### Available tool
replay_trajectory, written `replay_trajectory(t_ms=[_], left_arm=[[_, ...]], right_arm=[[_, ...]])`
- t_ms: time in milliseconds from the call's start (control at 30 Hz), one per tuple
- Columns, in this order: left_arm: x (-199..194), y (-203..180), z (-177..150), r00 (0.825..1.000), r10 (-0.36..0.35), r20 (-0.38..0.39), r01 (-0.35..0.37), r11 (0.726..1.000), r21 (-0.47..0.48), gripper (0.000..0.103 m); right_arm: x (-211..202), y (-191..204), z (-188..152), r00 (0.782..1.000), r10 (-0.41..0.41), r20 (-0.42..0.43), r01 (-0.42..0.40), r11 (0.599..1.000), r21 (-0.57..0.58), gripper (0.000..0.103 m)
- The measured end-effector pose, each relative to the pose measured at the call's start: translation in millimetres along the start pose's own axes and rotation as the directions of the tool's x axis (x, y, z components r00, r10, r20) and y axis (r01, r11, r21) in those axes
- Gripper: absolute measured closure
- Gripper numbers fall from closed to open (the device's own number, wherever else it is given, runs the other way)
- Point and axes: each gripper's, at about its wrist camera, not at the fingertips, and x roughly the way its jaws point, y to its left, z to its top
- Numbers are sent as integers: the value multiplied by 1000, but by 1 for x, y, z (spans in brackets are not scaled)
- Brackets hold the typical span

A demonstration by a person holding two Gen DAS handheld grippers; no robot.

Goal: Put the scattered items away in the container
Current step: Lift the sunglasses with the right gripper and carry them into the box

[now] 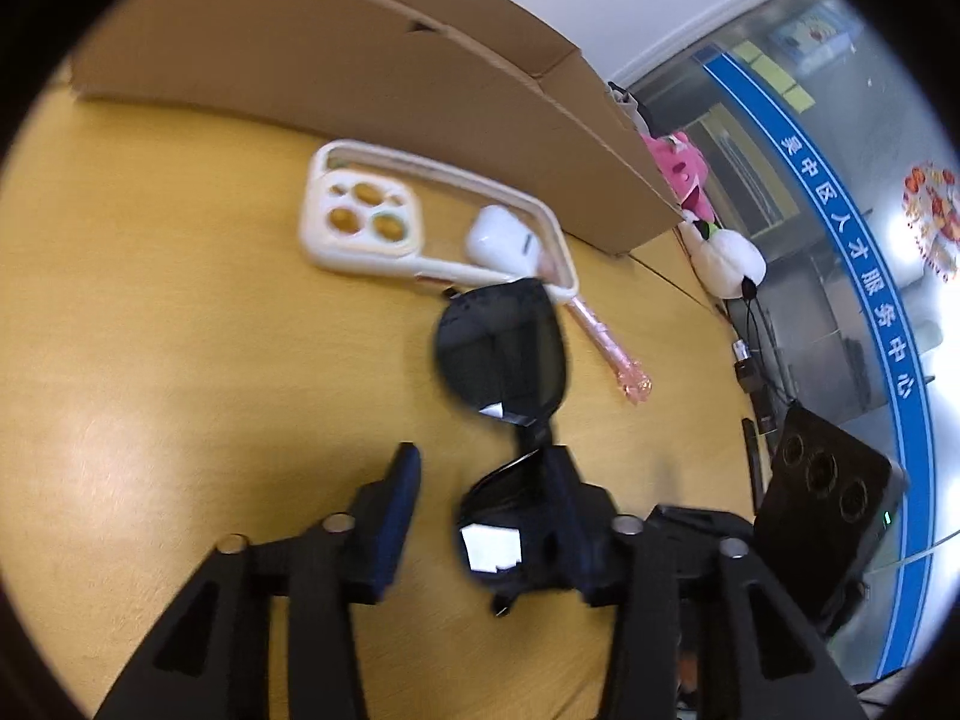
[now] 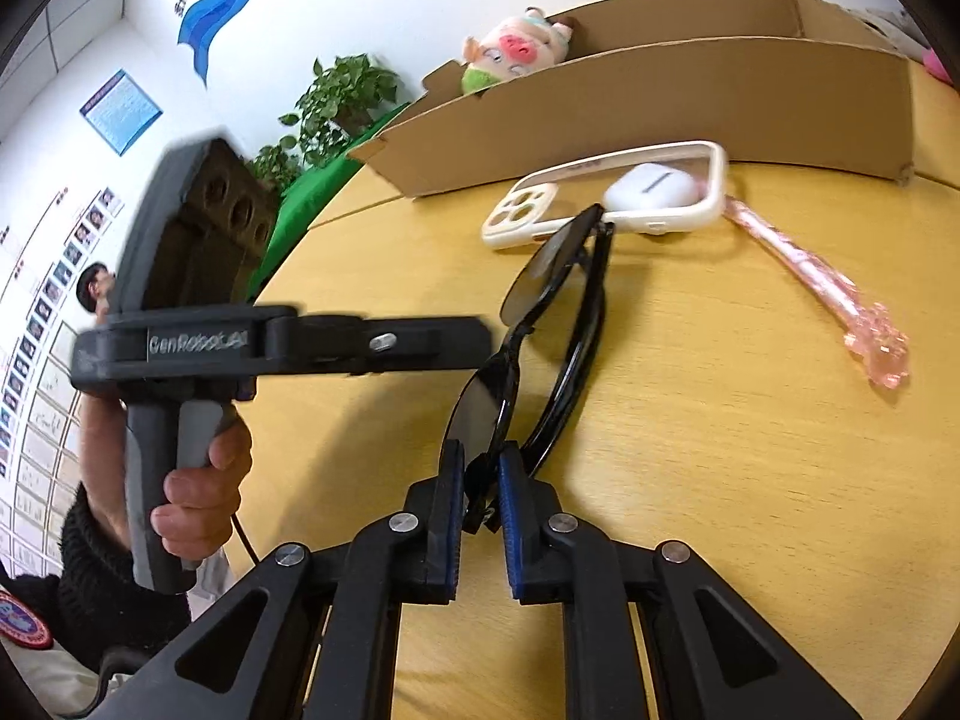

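Black sunglasses are held above the yellow table. My right gripper is shut on the sunglasses at one end of the frame. In the left wrist view the sunglasses stand between my left gripper's open fingers, near the bridge; the right finger touches one lens. Behind them lie a white phone case with a white earbud case in it and a pink pen. The cardboard box stands at the back with a plush toy in it.
Pink and white plush toys lie past the box's right end. The right hand-held gripper body shows at the table's right edge. A potted plant stands behind the table's left side.
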Motion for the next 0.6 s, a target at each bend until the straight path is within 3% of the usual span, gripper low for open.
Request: replay_trajectory(t_ms=[167,267,333,367,600], left_arm=[[6,1,-8,980,-190,-54,189,982,-15,60],[10,-5,-8,975,-214,-58,214,977,-1,63],[10,-9,-8,964,-258,-63,258,966,-3,82],[10,-12,-8,956,-286,-70,287,958,0,97],[1,-19,-1,974,-222,-49,224,973,49,98]], right_arm=[[-7,-18,1,996,82,26,-84,993,78,96],[-8,-20,3,993,115,37,-118,989,94,96],[-6,-19,7,992,117,38,-120,988,94,96],[-5,-19,7,993,110,33,-113,989,92,96],[-5,-3,11,998,48,34,-49,998,31,97]])
